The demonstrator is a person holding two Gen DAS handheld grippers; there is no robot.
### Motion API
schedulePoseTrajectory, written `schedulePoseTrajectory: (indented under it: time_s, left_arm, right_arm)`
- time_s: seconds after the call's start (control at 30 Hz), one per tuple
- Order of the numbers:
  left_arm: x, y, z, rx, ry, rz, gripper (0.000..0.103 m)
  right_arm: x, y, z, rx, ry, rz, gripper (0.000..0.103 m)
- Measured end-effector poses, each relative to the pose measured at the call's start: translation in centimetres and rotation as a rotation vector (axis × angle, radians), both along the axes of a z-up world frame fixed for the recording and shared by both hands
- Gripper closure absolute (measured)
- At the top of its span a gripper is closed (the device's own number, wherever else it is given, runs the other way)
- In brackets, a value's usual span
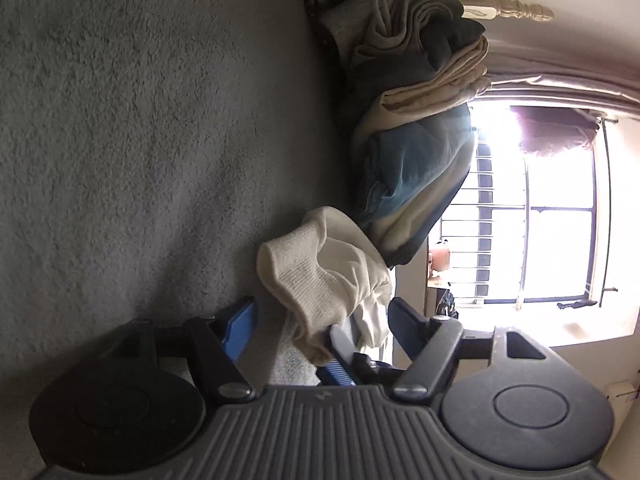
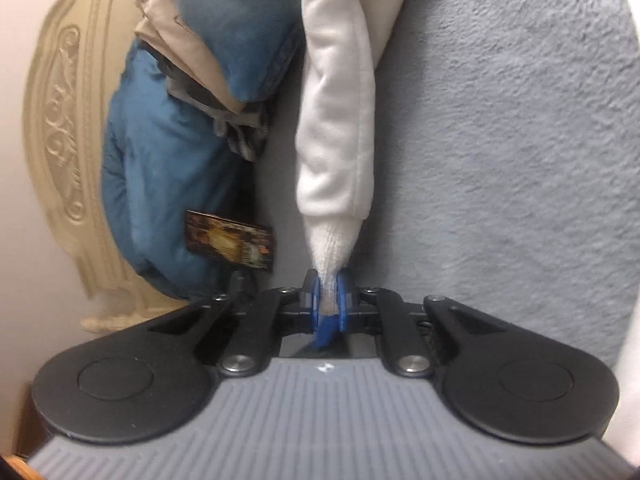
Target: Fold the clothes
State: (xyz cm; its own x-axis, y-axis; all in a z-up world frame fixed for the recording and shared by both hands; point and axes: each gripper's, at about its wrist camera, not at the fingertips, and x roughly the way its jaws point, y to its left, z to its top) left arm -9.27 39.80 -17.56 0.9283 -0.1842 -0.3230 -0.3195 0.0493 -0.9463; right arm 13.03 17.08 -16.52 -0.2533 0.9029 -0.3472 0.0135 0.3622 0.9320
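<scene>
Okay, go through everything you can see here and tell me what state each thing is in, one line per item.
Right gripper: shut on the ribbed cuff of the cream sleeve.
Left gripper: open, another ribbed cuff lying between the fingers, not pinched.
Cream sleeve: stretched out straight from the right gripper over the grey blanket.
Pile of clothes: stacked, loosely folded, at the blanket's edge.
Small card: propped against blue fabric.

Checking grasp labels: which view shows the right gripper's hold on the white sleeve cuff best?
Right wrist view: the right gripper is shut on the ribbed cuff, centred and sharp. The left wrist view shows a ribbed cuff too, between the open left gripper fingers, unpinched; whether it is the same cuff is unclear.
</scene>
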Motion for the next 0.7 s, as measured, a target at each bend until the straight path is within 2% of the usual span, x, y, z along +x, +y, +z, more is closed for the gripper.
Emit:
schedulePoseTrajectory:
  time_s: [0.1, 0.17, 0.3, 0.4, 0.47, 0.53, 0.6, 0.7]
  left_arm:
    - [-1.4, -0.1, 0.1, -0.041, -0.014, 0.026, 0.029]
    - [-0.8, -0.1, -0.1, -0.068, -0.024, 0.045, 0.030]
    - [-0.2, -0.6, 0.3, -0.050, -0.022, 0.049, 0.037]
    - [0.2, -0.8, -0.2, -0.046, -0.001, 0.036, 0.056]
    - [0.6, -0.7, -1.0, -0.047, 0.012, 0.030, 0.077]
    - [1.6, -0.7, -0.5, 0.010, 0.027, 0.018, 0.093]
    - [2.5, -0.9, 0.4, 0.094, 0.042, 0.004, 0.095]
    - [3.6, -1.1, 3.4, 0.294, 0.064, -0.045, 0.096]
  right_arm:
    - [-0.1, 0.1, 0.3, 0.035, 0.023, -0.011, 0.096]
    - [0.0, 0.4, 0.6, 0.043, 0.019, -0.005, 0.096]
    - [-0.3, -0.1, 0.6, 0.041, 0.033, 0.015, 0.096]
    - [-0.4, -0.6, 0.7, 0.038, 0.028, 0.027, 0.096]
    - [-0.3, -0.7, 1.0, 0.036, 0.005, 0.033, 0.096]
    - [-0.3, -0.9, 1.3, 0.032, -0.019, 0.039, 0.096]
    - [-0.2, -0.9, 1.7, 0.025, -0.047, 0.048, 0.094]
    - [0.3, -2.5, 2.7, -0.015, -0.104, 0.076, 0.090]
